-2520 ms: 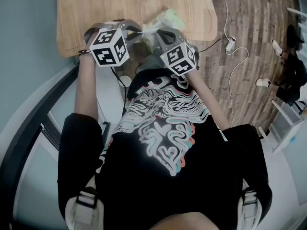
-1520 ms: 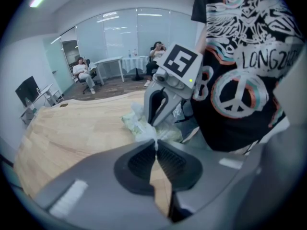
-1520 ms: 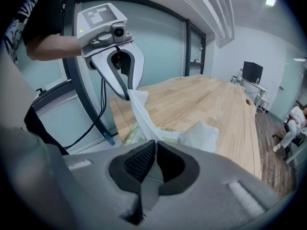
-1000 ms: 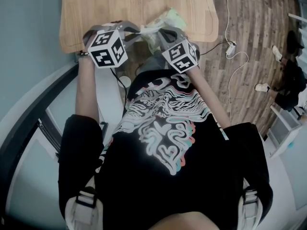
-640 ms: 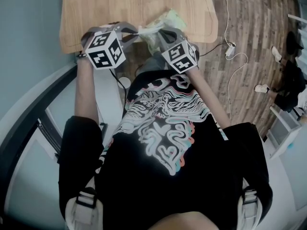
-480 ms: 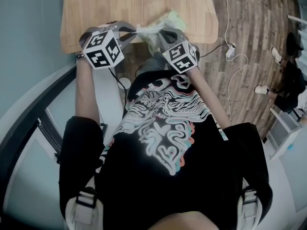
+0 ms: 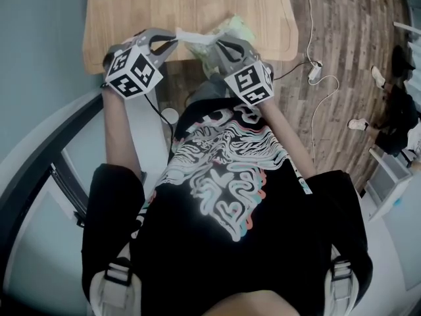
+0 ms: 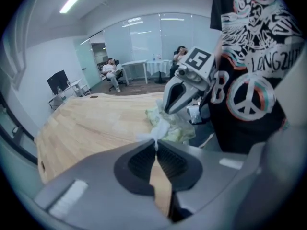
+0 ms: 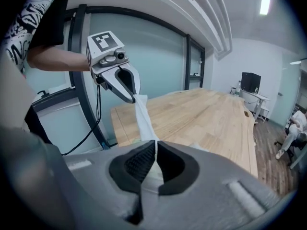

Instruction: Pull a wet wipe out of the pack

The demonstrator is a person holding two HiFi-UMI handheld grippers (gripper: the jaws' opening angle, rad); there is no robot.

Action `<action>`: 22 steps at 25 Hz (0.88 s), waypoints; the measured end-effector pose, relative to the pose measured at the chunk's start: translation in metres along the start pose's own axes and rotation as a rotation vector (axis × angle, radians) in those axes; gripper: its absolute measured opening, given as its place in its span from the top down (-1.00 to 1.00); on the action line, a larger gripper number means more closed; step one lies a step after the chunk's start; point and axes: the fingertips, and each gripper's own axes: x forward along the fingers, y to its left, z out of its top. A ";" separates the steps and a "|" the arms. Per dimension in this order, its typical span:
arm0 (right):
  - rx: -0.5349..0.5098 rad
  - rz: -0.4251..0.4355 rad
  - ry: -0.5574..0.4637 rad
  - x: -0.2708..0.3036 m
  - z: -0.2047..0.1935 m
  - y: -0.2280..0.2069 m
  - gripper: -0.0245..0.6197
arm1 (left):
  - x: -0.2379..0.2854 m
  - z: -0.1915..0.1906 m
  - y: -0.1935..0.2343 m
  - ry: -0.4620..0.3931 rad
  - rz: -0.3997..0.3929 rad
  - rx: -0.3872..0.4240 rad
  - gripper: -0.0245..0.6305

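Both sets of jaws are closed: my left gripper (image 7: 173, 39) pinches the wet wipe (image 7: 196, 38) by its tip while my right gripper (image 7: 218, 43) anchors the green pack (image 7: 231, 26) at the wooden table's (image 7: 164, 5) near edge, so the wipe stretches between them.

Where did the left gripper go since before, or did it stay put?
Yes, it moved. In the head view the left gripper has slid toward the left edge of the table, away from the pack, stretching the wipe out.
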 end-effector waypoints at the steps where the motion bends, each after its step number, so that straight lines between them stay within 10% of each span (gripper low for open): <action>1: 0.000 -0.008 -0.007 -0.003 0.001 -0.002 0.89 | 0.000 0.000 0.001 -0.005 0.012 -0.002 0.93; 11: 0.046 -0.068 -0.101 -0.024 0.011 -0.018 0.89 | 0.001 0.015 0.022 -0.077 0.145 -0.027 0.93; 22: 0.068 -0.147 -0.125 -0.043 0.009 -0.035 0.92 | 0.046 0.003 0.033 -0.164 0.180 -0.287 0.93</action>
